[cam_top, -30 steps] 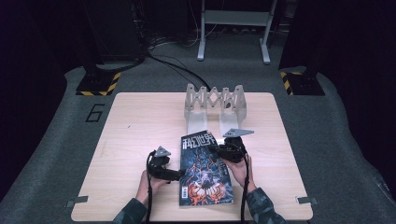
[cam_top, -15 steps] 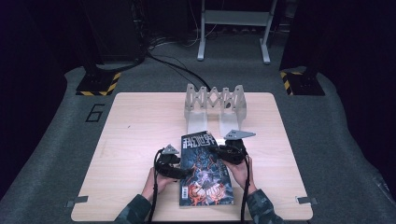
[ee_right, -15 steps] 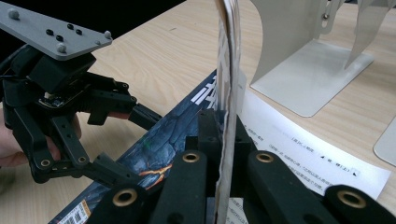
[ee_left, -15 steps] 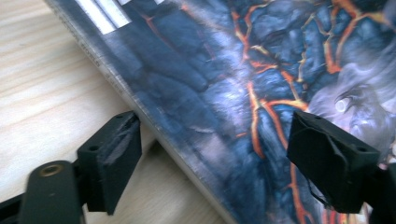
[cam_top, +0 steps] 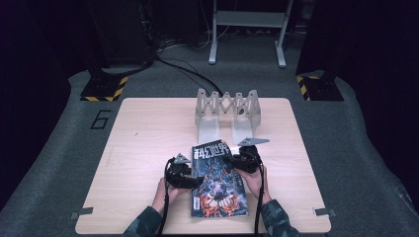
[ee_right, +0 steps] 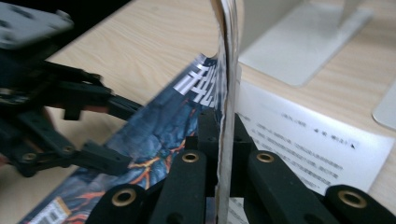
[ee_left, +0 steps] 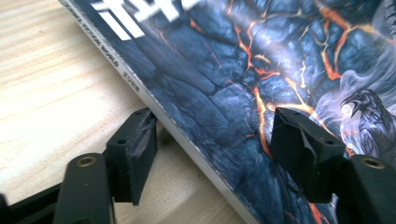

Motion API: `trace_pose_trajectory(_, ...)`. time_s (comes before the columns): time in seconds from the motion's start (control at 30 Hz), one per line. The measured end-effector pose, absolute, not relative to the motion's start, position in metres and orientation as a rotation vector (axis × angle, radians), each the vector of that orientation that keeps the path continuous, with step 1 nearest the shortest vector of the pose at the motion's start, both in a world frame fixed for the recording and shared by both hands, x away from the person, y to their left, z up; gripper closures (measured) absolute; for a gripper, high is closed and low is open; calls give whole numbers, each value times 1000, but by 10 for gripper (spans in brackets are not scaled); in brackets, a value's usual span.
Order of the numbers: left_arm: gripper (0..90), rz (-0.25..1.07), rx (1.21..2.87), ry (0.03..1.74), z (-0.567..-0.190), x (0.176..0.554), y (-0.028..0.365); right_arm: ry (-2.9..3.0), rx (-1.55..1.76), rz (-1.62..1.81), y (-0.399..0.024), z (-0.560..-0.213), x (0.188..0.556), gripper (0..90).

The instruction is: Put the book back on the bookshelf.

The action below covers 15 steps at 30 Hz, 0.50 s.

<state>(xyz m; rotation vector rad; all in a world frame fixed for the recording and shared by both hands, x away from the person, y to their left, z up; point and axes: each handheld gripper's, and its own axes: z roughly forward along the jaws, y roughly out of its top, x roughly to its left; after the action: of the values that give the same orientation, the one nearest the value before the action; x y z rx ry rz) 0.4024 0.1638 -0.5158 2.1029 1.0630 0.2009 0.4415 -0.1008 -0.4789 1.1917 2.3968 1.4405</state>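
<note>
A grey folding rack stands at the far middle of the pale wooden worktop.

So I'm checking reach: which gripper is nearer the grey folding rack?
Right. The right gripper sits just below the grey folding rack, clamped on the magazine cover; the left gripper straddles the magazine's spine, farther back.

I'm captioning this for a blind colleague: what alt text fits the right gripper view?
The right gripper is shut on the lifted cover of a magazine, showing a printed page beneath. The left gripper is at the left, a grey metal stand behind on the wooden table.
</note>
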Motion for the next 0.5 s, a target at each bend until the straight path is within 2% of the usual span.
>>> trace_pose_trajectory(0.13,380,249,2127,1068,-515,400,161,2404,1271,1350,-96,-484,444,841)
trace_pose_trajectory(0.33,391,255,2116,1084,-515,399,160,2441,1313,1188,-99,-487,445,610)
trace_pose_trajectory(0.43,393,264,2111,1082,-516,398,160,2454,1346,1164,-102,-490,445,570)
trace_pose_trajectory(0.47,393,265,2110,1083,-516,398,160,2461,1370,1126,-108,-493,443,498)
trace_pose_trajectory(0.5,393,264,2111,1083,-516,398,160,2466,1374,1109,-110,-494,442,481)
